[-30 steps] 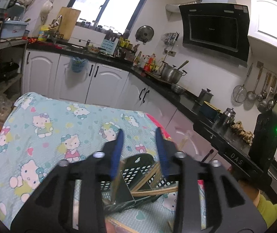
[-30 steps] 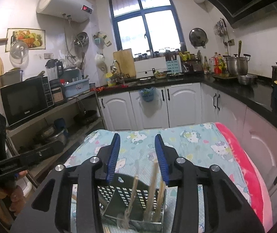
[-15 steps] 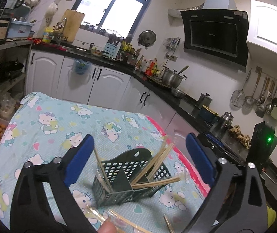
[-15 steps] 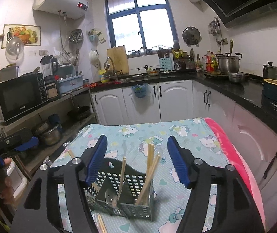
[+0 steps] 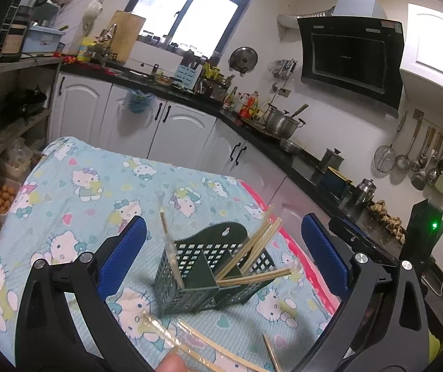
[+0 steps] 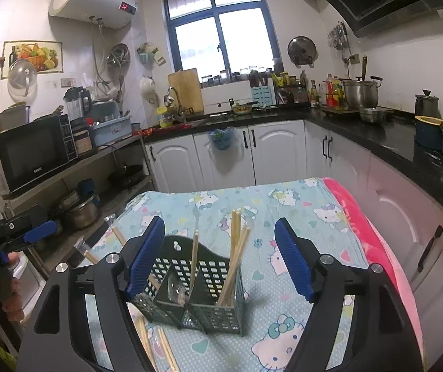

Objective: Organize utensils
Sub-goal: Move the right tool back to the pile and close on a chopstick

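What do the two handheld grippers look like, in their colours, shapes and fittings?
Both look alike. The left gripper and the right gripper each have a glossy black frame with cut-out openings, round silver bolts at the joints, and two long fingers faced with blue ribbed pads. No cables or markings show. A yellow sleeve shows at the left view's lower right edge.

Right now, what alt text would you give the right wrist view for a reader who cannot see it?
The right gripper, jaws opening and holding nothing, frames a dark green utensil caddy standing on a cartoon-cat tablecloth. Wooden chopsticks stand in its compartments; more chopsticks lie loose on the cloth in front. A kitchen lies behind.
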